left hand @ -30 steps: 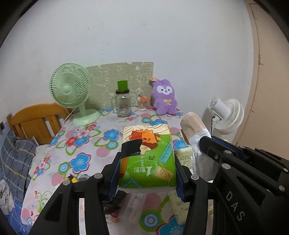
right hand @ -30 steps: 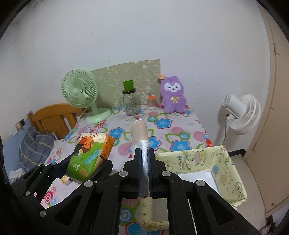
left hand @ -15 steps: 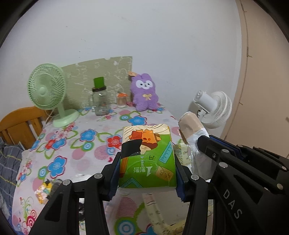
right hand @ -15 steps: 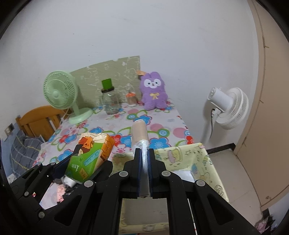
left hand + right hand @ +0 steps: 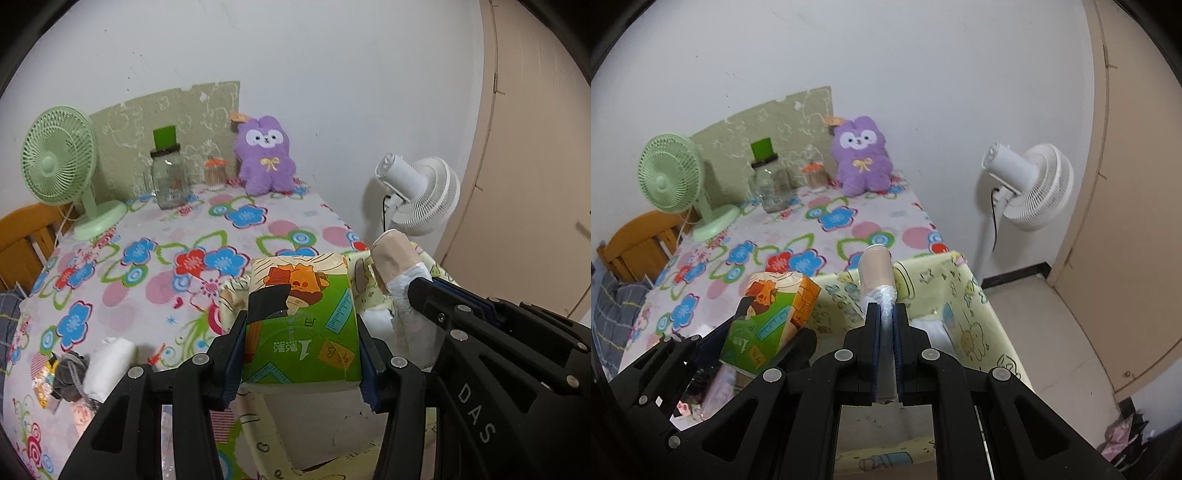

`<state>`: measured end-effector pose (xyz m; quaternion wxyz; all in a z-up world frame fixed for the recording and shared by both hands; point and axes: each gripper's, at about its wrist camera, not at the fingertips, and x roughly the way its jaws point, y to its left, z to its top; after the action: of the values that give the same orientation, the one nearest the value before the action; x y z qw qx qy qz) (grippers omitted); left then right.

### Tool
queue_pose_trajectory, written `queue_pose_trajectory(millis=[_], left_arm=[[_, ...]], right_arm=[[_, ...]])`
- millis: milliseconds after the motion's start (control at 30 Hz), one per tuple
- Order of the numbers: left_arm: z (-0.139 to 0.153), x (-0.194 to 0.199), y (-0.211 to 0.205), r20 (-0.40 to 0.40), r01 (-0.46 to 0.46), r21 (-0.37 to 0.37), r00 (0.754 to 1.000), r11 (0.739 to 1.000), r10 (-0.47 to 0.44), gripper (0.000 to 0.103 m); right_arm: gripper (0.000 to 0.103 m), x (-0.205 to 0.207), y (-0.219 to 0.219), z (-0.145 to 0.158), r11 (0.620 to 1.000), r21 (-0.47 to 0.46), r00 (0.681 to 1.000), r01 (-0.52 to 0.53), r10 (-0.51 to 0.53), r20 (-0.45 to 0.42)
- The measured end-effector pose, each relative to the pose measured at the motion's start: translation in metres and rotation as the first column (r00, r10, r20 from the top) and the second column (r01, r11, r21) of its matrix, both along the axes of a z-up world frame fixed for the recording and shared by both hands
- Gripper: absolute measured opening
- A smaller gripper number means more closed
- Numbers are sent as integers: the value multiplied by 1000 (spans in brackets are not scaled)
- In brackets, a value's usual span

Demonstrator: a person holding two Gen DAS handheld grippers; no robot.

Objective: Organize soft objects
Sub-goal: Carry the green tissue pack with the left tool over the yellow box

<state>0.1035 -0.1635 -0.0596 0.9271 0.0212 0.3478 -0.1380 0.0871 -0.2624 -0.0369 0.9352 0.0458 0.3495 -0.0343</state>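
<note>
Green tissue pack [image 5: 301, 325] clamped in left fingers [image 5: 236, 354] | right fingers [image 5: 873, 332] pinch beige roll [image 5: 875, 271]

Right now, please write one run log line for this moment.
left gripper: shut on tissue pack | right gripper: shut on beige roll | both above yellow bin

Green tissue pack [image 5: 301, 328] and beige roll [image 5: 876, 273] held above yellow bin [image 5: 964, 295].

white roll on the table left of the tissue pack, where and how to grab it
Grip the white roll across its short width near the middle, coming from above. It lies flat on the tablecloth, and a grey cloth sits right against its left side, so stay clear of that side.
</note>
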Motion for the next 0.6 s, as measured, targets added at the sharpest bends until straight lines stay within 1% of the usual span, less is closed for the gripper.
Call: queue_pose_trajectory(millis=[133,433,600], left_arm=[[-10,6,-2,-27,-1,-1,1000,1000,1,53],[-14,13,-4,4,18,47,1000,999,-18,53],[-14,19,-1,-4,32,44,999,999,-31,54]], right_arm=[[9,5,-3,-9,1000,4,1000,9,-8,-23],[9,15,-4,-19,1000,18,999,12,-11,-53],[10,20,-1,-19,999,34,999,3,-1,-54]])
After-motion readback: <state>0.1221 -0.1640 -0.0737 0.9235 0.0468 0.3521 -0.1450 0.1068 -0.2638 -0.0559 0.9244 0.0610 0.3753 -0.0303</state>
